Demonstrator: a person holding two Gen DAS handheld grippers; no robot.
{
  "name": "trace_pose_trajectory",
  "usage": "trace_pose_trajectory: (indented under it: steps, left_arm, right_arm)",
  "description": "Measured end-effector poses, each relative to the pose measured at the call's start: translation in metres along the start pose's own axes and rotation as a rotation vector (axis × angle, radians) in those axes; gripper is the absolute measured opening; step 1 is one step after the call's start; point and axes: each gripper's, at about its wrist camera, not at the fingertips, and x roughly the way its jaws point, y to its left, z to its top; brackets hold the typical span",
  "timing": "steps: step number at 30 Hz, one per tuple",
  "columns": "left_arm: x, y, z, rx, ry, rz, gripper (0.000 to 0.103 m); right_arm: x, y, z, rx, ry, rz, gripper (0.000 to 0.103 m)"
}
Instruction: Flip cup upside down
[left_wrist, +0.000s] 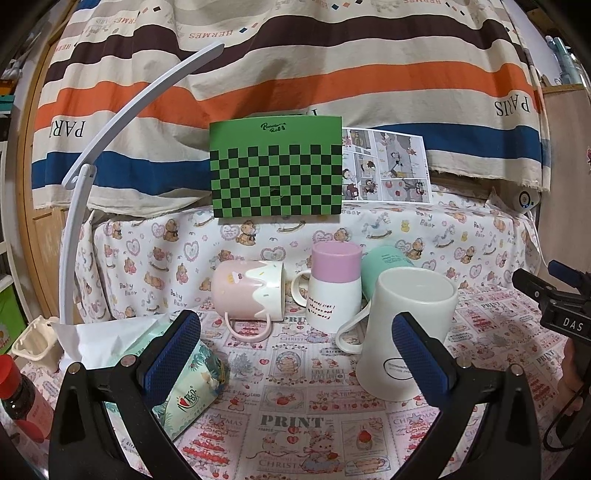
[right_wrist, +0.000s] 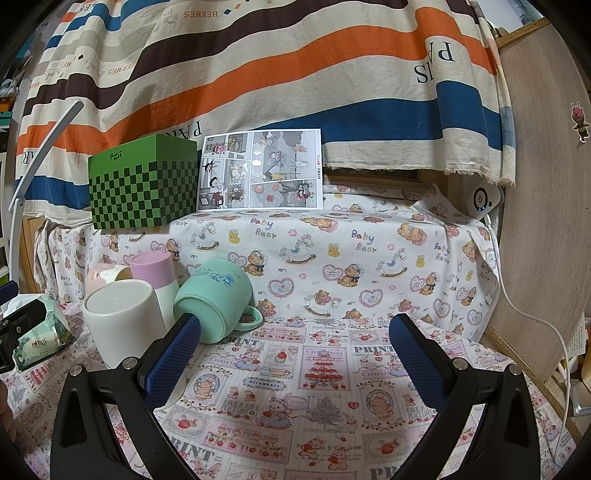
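Several cups stand grouped on the printed cloth. A white cup (left_wrist: 404, 334) stands upside down, base up, nearest my left gripper (left_wrist: 295, 354), which is open and empty just in front of it. Behind it a pink-and-white cup (left_wrist: 334, 286) also stands base up. A pink cup with a cream rim (left_wrist: 249, 293) lies on its side, mouth to the right. A mint green cup (right_wrist: 218, 295) lies tilted on its side. My right gripper (right_wrist: 293, 354) is open and empty, to the right of the cups; its left finger (right_wrist: 173, 358) is close to the green cup.
A tissue pack (left_wrist: 184, 384) lies by my left gripper's left finger. A red-capped bottle (left_wrist: 18, 398) and a cream holder (left_wrist: 35, 341) stand at far left. A green checkered box (left_wrist: 277, 170) and a comic sheet (right_wrist: 260, 170) stand on the raised ledge. A white lamp arm (left_wrist: 110, 140) curves overhead.
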Motion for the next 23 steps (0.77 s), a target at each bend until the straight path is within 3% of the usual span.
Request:
trace_pose_trajectory:
  steps: [23]
  left_arm:
    - [0.0006, -0.0019, -0.0002, 0.002, 0.003, -0.008, 0.103]
  right_arm:
    - [0.0003, 0.0012, 0.0002, -0.001, 0.000, -0.002, 0.103]
